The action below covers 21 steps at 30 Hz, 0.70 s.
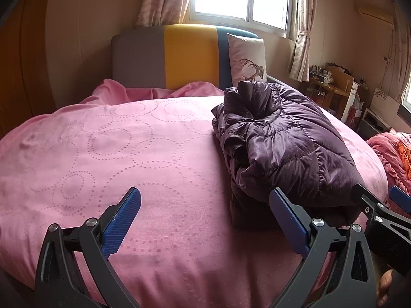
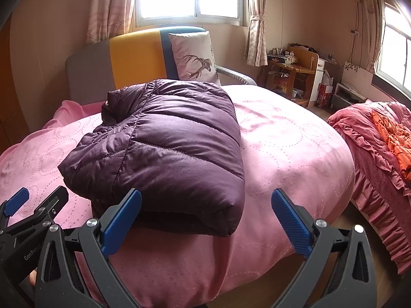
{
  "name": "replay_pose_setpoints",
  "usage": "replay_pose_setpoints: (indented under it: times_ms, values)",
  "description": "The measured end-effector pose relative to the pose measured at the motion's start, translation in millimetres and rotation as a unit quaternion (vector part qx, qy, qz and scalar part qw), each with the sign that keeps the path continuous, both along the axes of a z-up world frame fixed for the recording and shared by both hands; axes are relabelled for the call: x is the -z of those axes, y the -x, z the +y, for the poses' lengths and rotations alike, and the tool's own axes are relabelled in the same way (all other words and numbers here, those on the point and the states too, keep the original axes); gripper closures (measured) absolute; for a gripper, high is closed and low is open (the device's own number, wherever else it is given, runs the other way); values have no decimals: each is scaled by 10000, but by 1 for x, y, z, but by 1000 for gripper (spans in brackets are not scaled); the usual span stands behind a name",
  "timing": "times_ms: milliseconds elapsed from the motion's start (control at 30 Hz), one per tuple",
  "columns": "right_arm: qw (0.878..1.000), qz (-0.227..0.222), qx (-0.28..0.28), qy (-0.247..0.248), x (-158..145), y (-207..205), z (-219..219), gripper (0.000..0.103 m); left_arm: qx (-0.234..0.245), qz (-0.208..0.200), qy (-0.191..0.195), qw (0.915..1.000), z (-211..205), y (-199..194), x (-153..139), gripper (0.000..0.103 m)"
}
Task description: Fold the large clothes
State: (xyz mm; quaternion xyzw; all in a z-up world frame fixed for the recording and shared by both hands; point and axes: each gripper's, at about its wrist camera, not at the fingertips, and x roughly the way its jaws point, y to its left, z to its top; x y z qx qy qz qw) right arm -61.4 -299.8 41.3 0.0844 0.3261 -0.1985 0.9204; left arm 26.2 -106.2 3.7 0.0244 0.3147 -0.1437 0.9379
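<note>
The purple puffer jacket (image 2: 164, 138) is lying folded on the pink bed (image 2: 295, 148), in front of the deer pillow (image 2: 195, 56). You are facing light, puffy, slippery fabric; pinch its thick near fold. Left gripper (image 1: 205, 220) and right gripper (image 2: 206, 220) are both hovering spread, empty.

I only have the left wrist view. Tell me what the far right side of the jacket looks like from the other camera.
Observer: The purple jacket is folded into a compact bundle with a smooth, rounded right edge.
Operator: Report the right gripper's state.
Observer: The right gripper is open and holds nothing; the jacket's near edge sits behind its left finger.
Operator: Say what lies right of the bed.
Observer: A second bed with a ruffled red cover and an orange cloth on it.
</note>
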Motion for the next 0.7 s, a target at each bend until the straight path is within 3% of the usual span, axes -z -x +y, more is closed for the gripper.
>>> replay_pose_setpoints:
  times_ms: [700]
  values:
    - [9999,39,49,-88,8,1,2,2,45,-4,-56,10000,-4,4,-1,4]
